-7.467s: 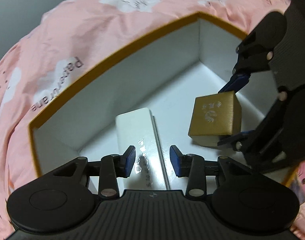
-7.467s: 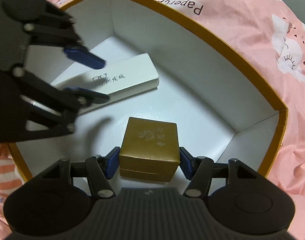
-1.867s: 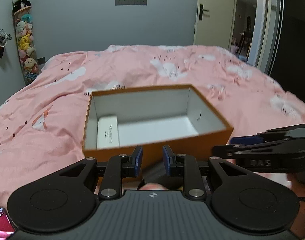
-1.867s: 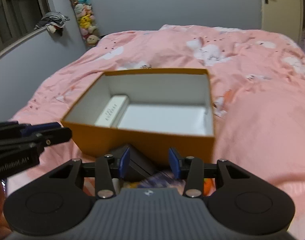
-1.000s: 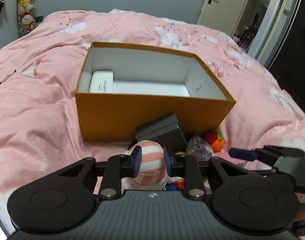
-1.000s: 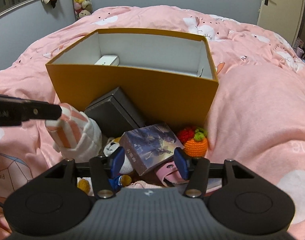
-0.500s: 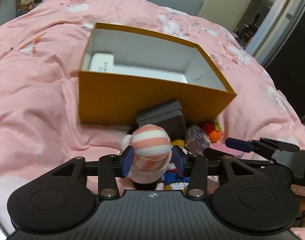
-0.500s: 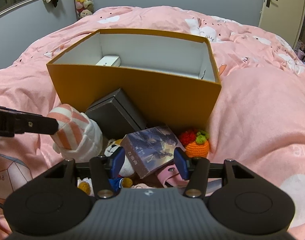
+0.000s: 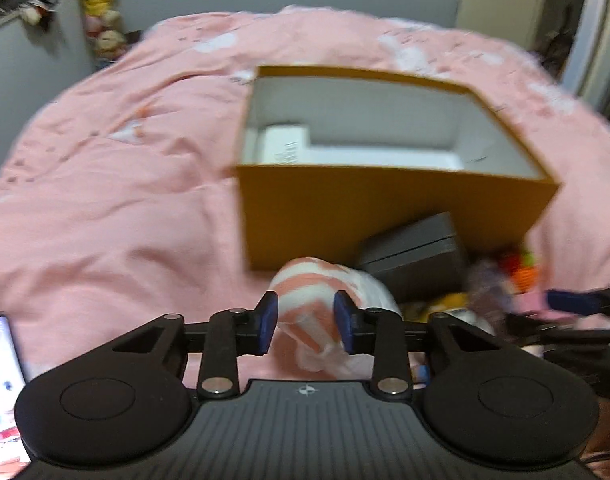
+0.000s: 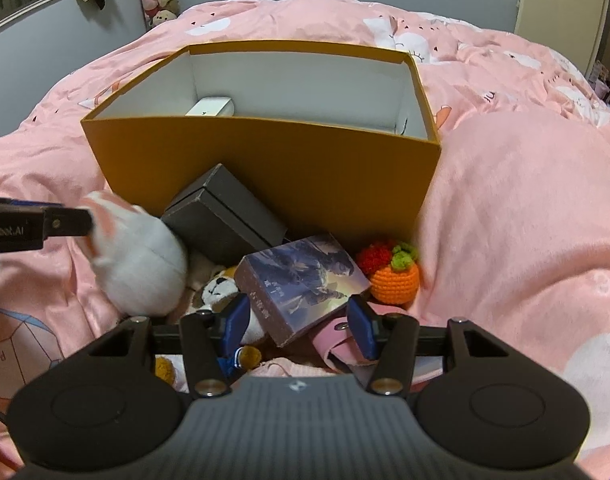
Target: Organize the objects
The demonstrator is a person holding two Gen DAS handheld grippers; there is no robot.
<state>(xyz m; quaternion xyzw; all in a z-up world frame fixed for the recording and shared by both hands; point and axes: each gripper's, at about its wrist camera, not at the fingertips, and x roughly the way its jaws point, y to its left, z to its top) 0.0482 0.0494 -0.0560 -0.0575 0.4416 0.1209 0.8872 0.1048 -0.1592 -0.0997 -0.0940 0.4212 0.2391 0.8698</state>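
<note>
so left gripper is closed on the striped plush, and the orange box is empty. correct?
Not quite. The left gripper is closed on the striped plush, but the orange box isn't empty: a white case lies inside at its left end, seen in both wrist views.

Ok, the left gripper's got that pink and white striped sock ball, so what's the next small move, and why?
Probably lift the striped sock ball up over the orange box's near wall. The left gripper has just been closing and its pads now press on the ball, which sits low in front of that wall. The box stands open, with only a white case showing inside.
</note>
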